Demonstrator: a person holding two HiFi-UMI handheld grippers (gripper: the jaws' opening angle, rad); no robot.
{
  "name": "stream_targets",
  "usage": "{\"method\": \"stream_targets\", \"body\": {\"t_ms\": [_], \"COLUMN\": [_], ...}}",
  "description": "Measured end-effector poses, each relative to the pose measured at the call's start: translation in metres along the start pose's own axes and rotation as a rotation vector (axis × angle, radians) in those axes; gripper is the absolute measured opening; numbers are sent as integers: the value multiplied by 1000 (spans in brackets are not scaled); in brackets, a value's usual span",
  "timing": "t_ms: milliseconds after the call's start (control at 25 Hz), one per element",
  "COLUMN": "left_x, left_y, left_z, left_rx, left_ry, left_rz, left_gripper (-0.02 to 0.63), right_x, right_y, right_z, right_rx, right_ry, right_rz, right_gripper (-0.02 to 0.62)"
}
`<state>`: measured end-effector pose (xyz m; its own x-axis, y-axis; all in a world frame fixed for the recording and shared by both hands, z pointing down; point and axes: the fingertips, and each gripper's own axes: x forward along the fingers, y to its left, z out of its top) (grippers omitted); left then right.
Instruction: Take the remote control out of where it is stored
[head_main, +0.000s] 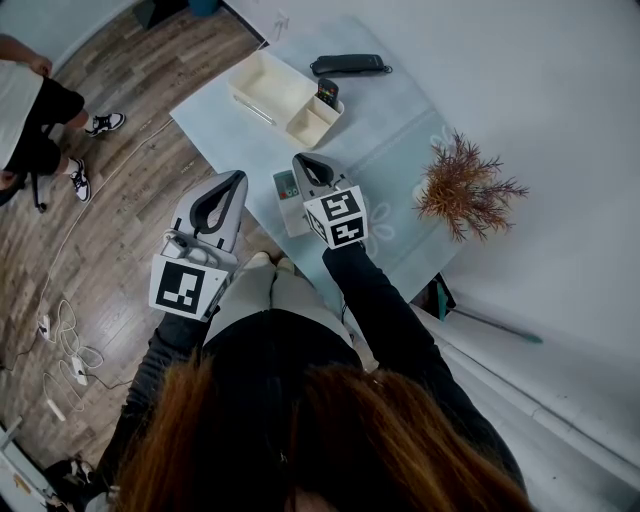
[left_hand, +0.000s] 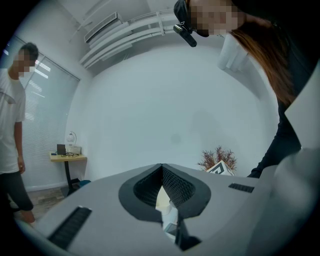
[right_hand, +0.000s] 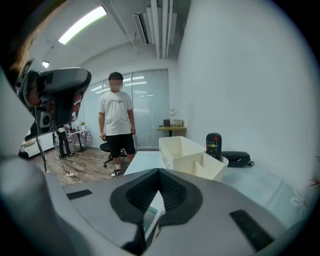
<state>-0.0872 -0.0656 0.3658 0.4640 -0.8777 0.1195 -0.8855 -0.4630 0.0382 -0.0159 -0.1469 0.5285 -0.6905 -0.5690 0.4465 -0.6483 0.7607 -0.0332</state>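
The black remote (head_main: 327, 95) stands upright in the small end compartment of the cream organizer (head_main: 272, 88). Its top half sticks up above the rim, and it is not out yet. The organizer sits toward the table's (head_main: 400, 130) far left corner, with a black case (head_main: 348, 65) just beyond it along the far edge.

My right gripper (right_hand: 160, 171) hangs over the near left edge, well short of the organizer and pointing toward it. Its jaws are together at the tips. A second, white remote (head_main: 290, 205) shows just beside and below them, and I cannot tell whether I have any hold on it. My left gripper (left_hand: 161, 166) is off the table's left edge, jaws also closed and holding nothing.

What could go wrong:
- If I go in with the jaws still closed, I would poke the black remote over, or shove the light organizer toward the left edge.
- If I pinch only the very top, the remote could swing, catch the compartment wall and drag the organizer up with it.
- If I sweep forward too low, I might knock the white remote off the near edge.

The dried plant (head_main: 462, 190) by the right edge is well out of the way.
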Motion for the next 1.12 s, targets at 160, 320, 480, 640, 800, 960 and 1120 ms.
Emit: {"method": "stream_targets", "body": {"t_ms": [160, 320, 480, 640, 800, 960, 1120], "left_x": [-1, -1, 1, 1, 1, 1, 2], "left_y": [1, 0, -2, -1, -2, -4, -4], "left_z": [-1, 0, 4, 2, 3, 8, 12], "left_rx": [2, 2, 8, 10, 10, 19, 23], "left_ry": [2, 0, -12, 8, -3, -12, -21], "left_rz": [-1, 0, -13, -7, -8, -16, -11], "left_gripper": [9, 9, 9, 9, 9, 9, 9], "right_x": [-15, -31, -50, -74, -94, -107, -123], "right_y": [2, 4, 5, 14, 21, 27, 30], "right_z": [25, 44, 62, 86, 103, 115, 122], "right_rx": [-5, 4, 11, -23, -12, -27, -2], "right_ry": [-82, -146, -209, -274, -323, -349, -367], "right_rz": [-22, -39, -56, -67, -66, -44, -44], "right_gripper": [15, 15, 15, 15, 15, 15, 15]}}
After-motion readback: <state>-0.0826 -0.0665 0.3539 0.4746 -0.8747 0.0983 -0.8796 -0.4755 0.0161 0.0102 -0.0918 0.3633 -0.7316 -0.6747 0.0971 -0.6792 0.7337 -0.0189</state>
